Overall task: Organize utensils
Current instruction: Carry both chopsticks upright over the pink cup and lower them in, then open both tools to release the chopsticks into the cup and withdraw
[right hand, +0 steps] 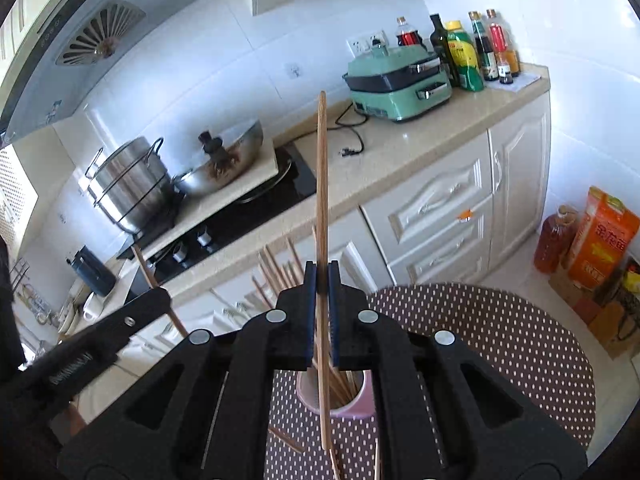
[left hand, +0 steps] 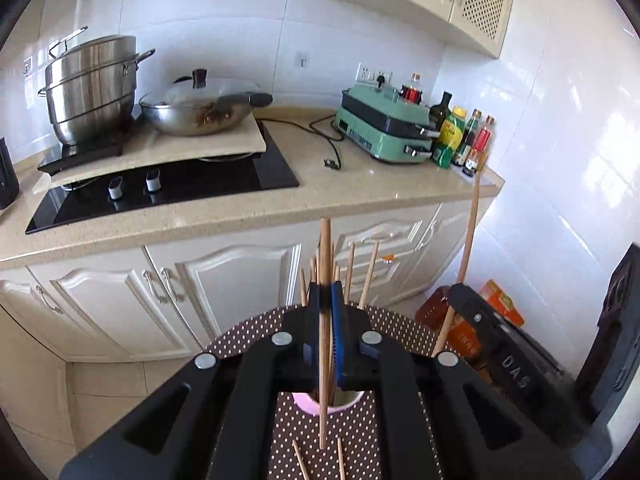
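Note:
My left gripper [left hand: 330, 292] is shut on a wooden chopstick [left hand: 325, 248] that stands nearly upright above a pink cup [left hand: 306, 405] holding several chopsticks. My right gripper [right hand: 322, 276] is shut on another long chopstick [right hand: 321, 168], also upright, over the same pink cup [right hand: 360, 410]. The cup stands on a round brown table with white dots [right hand: 500, 340]. Loose chopsticks [left hand: 300, 458] lie on the dotted cloth near the cup, and loose chopsticks [right hand: 286, 440] show in the right wrist view too. Each gripper shows at the side of the other's view, with its stick.
Beyond the table runs a kitchen counter [left hand: 360, 200] with a black hob [left hand: 180, 188], a steel pot [left hand: 92, 88], a lidded wok [left hand: 200, 108], a green cooker [left hand: 384, 128] and bottles [left hand: 468, 140]. An oil bottle [right hand: 556, 240] and orange bag [right hand: 600, 240] stand on the floor.

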`<state>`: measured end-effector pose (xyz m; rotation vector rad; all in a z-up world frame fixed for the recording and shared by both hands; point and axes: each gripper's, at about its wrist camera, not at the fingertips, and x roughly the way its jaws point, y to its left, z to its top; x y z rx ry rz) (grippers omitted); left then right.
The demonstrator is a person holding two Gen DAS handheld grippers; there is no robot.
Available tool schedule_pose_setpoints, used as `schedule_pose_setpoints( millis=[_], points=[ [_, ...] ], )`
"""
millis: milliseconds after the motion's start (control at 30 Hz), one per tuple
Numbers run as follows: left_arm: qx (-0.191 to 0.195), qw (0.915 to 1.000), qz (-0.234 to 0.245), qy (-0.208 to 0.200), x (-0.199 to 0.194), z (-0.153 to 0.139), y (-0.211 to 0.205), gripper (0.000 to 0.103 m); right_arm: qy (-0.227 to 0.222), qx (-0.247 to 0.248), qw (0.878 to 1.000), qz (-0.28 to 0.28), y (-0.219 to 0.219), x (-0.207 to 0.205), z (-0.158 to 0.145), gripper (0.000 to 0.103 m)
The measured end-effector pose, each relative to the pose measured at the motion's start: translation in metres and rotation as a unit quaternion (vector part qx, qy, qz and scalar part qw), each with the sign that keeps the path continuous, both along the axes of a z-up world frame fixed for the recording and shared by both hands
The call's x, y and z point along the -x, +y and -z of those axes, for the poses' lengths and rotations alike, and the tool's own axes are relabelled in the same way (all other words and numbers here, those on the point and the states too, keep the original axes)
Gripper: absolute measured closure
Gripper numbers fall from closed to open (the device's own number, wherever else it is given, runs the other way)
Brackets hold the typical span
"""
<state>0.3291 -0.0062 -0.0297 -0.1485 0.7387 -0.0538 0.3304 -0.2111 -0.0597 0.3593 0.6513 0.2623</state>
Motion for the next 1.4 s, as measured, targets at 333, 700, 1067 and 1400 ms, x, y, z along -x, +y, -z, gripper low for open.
schedule_pose_setpoints(
  millis=[333, 700, 1067, 1400],
  points=[
    [0.031, 0.9982, -0.044, -0.026, -0.037, -0.001, 0.011, 0.097, 0.002, 0.003, 0.998, 0.066, 0.008, -0.024, 0.027, 0.097],
    [0.019, 0.9982, -0.054, 0.015, -0.054, 0.059, 0.02, 0.097, -0.002, 0.055, 0.995, 0.086, 0.034, -0.034, 0.079, 0.097],
    [0.026, 0.9976, -0.032, 0.056, -0.052, 0.11, 0.018, 0.097, 0.037, 0.078, 0.995, 0.052, 0.051, -0.017, 0.122, 0.097],
    [0.011, 0.9986, -0.011, 0.051, -0.044, 0.119, 0.016, 0.094, 0.073, 0.056, 0.995, 0.024, 0.049, -0.01, 0.12, 0.096]
  ],
)
